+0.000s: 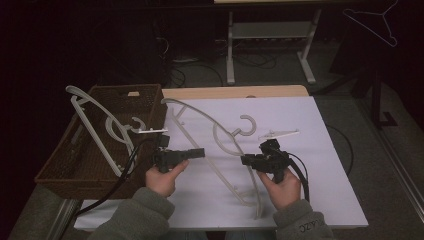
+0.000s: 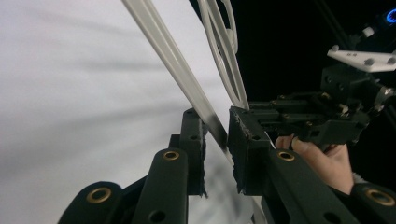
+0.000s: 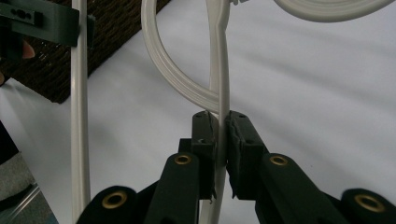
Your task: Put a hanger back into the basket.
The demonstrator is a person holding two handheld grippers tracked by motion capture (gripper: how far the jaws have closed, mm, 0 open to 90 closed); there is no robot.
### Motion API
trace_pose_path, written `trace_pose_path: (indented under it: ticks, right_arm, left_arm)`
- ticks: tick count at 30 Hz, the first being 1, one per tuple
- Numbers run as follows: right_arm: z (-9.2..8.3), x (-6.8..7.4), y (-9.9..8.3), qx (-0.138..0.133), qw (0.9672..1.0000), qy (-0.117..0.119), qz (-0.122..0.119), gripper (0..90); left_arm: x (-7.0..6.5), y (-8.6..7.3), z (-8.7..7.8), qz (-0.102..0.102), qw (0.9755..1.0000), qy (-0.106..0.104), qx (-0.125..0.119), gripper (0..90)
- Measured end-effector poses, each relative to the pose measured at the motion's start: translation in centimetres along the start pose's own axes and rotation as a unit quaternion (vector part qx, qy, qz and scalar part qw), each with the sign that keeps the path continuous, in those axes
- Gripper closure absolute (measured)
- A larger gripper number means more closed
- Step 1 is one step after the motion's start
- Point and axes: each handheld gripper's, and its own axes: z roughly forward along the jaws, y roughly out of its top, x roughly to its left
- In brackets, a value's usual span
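Observation:
A white plastic hanger [image 1: 210, 120] lies across the white table sheet, its hook [image 1: 245, 125] toward the far side. My left gripper [image 1: 202, 151] points right at the hanger's straight bottom bar. In the left gripper view the bar [image 2: 173, 56] runs slantwise between the jaws and touches both pads, so my left gripper [image 2: 217, 135] is shut on it. My right gripper [image 1: 243, 160] points left at the curved arm near the hook. Its jaws [image 3: 222, 126] are shut tight on that thin white arm [image 3: 219, 70]. The two grippers face each other across the hanger.
A brown wicker basket [image 1: 55, 165] stands at the table's left and holds a second white hanger [image 1: 95, 125]. The white sheet [image 1: 310, 190] reaches the front and right table edges. A wire hanger [image 1: 380, 25] hangs in the dark at the far right. Table legs [image 1: 230, 50] stand behind.

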Motion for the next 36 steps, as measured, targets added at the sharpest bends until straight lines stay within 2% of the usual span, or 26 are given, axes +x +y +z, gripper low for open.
trace_pose_path:
  ticks: [5,8,14,16,18,22,24,27,29,32,34,35,36]
  right_arm:
    - [0.0,-0.1,-0.2,-0.005,1.0,0.001,0.006,81.3]
    - [0.2,-0.1,-0.3,-0.005,1.0,0.0,0.004,81.2]
    - [0.4,0.0,-0.5,-0.007,1.0,-0.002,0.0,81.1]
    - [0.4,0.0,-0.6,-0.011,0.9999,-0.001,0.007,81.1]
    - [0.5,0.0,-0.7,-0.013,0.9998,0.012,0.011,81.3]
    - [1.0,0.4,-0.8,-0.007,0.9999,0.011,0.002,81.2]
    - [1.0,0.3,-0.8,-0.006,0.9998,0.015,0.007,81.2]
    - [1.0,0.3,-0.7,-0.006,0.9998,0.017,0.006,81.1]
    - [1.1,0.2,-0.7,-0.004,0.9997,0.022,0.009,80.8]
    - [1.3,0.0,-0.7,0.002,0.9993,0.037,0.005,79.0]
    - [1.6,0.1,-0.7,0.007,0.999,0.043,-0.002,78.2]
    - [1.7,0.3,-0.7,0.014,0.9984,0.054,0.005,78.2]
    - [1.9,0.3,-0.7,0.018,0.9982,0.058,0.001,78.6]
  left_arm:
    - [0.1,-0.1,0.2,-0.001,1.0,0.003,0.0,72.8]
    - [0.1,0.0,0.0,0.002,1.0,0.008,-0.001,77.2]
    - [0.2,0.2,-0.2,0.003,1.0,-0.007,-0.003,80.1]
    - [0.2,0.1,-0.2,0.002,1.0,-0.002,-0.004,78.3]
    - [0.3,0.1,-0.1,-0.005,1.0,-0.005,-0.003,74.2]
    - [0.2,0.2,-0.2,-0.01,0.9999,-0.01,-0.007,79.7]
    - [0.3,0.3,-0.3,-0.009,0.9999,-0.013,-0.008,81.6]
    - [0.3,0.4,-0.4,-0.017,0.9994,-0.027,-0.008,82.9]
    - [0.3,0.6,-0.4,-0.019,0.9988,-0.045,-0.004,83.9]
    - [0.1,0.9,-0.6,-0.024,0.9977,-0.063,-0.005,85.2]
    - [-0.1,1.2,-0.9,-0.023,0.9977,-0.063,-0.001,85.4]
    - [0.0,1.3,-1.1,-0.022,0.9978,-0.063,0.003,85.4]
    - [0.0,1.4,-1.2,-0.022,0.998,-0.06,0.004,85.4]
